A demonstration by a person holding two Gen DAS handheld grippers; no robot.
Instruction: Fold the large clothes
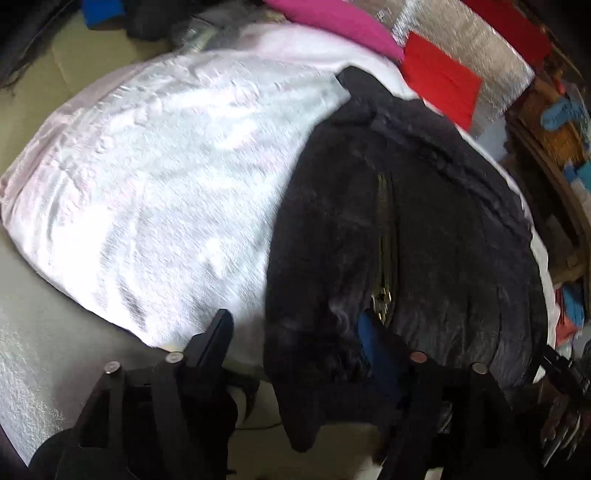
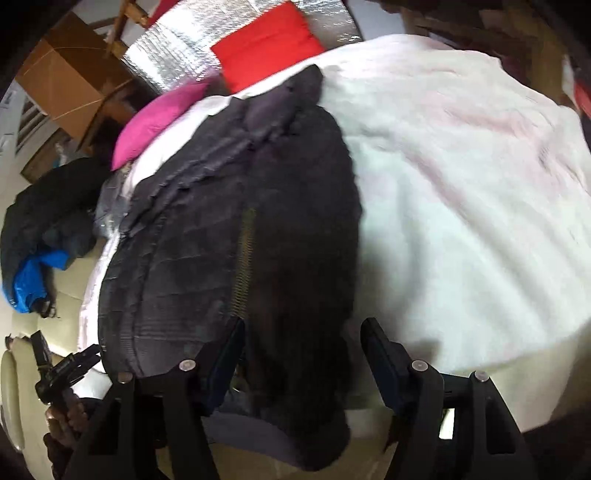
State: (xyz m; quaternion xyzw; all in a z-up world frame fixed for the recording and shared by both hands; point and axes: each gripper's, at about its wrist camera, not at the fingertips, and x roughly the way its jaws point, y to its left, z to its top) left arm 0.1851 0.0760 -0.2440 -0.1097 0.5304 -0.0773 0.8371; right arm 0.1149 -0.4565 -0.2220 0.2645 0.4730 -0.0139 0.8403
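A dark quilted jacket (image 1: 424, 229) with a brass zipper (image 1: 386, 236) lies spread on a white blanket (image 1: 166, 177); its lower part hangs over the near edge. My left gripper (image 1: 295, 332) is open. Its left finger rests over the blanket and its blue-padded right finger sits by the zipper's lower end, with the jacket's left edge between them. In the right wrist view the jacket (image 2: 207, 258) fills the middle. My right gripper (image 2: 303, 339) is open and straddles the darker right part of the jacket, with one finger beside the zipper (image 2: 243, 266).
A pink cushion (image 1: 332, 22), a red cushion (image 1: 439, 77) and silver foil sheeting (image 1: 480, 44) lie beyond the blanket. Dark and blue clothes (image 2: 40, 236) are heaped on a beige surface at left, near a cardboard box (image 2: 70, 77). A hand (image 2: 62, 417) holds the other gripper.
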